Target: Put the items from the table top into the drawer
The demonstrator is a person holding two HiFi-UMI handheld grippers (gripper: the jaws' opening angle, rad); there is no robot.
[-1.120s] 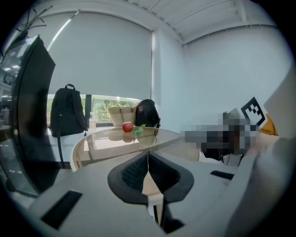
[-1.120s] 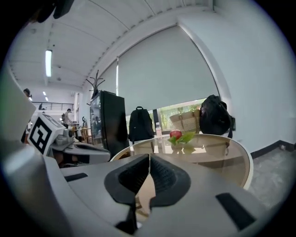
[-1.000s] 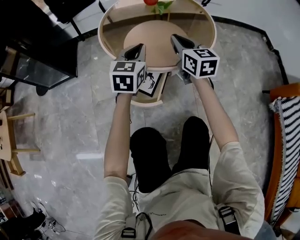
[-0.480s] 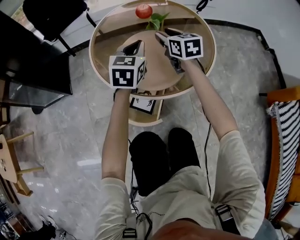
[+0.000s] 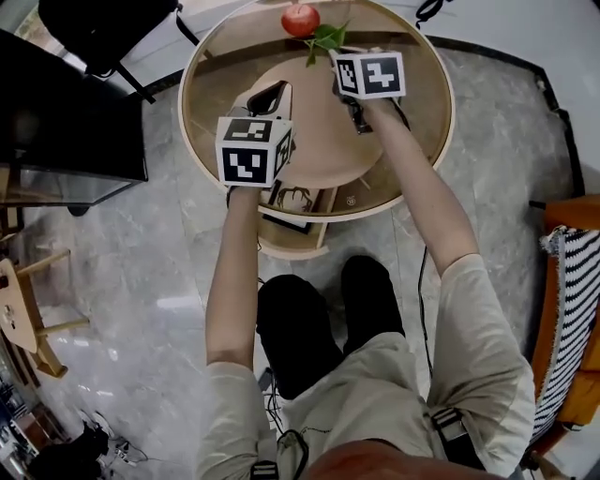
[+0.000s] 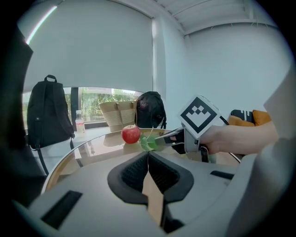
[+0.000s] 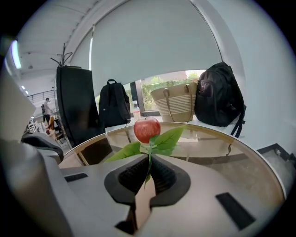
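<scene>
A red apple (image 5: 300,19) (image 7: 147,129) sits at the far side of the round glass-topped table (image 5: 439,112). A green leaf sprig (image 5: 326,37) (image 7: 163,140) lies just in front of it. My right gripper (image 5: 336,56) (image 7: 149,159) is shut on the sprig's stem, and the leaves stick out past the jaws. My left gripper (image 5: 273,94) (image 6: 148,155) hovers over the table's near left, shut with nothing between its jaws. From the left gripper view, the right gripper (image 6: 169,136) shows beside the apple (image 6: 131,134). The open drawer (image 5: 281,246) under the near edge holds a printed card (image 5: 298,199).
A black cabinet (image 5: 66,103) stands on the left and a striped chair (image 5: 574,300) on the right. Beyond the table are a black backpack (image 7: 218,95), a woven bag (image 7: 173,104) and another backpack (image 6: 46,118). My legs are just before the drawer.
Both grippers moved forward from above the drawer out over the table top. The right one reached the leaf sprig by the apple and is now shut on it.
</scene>
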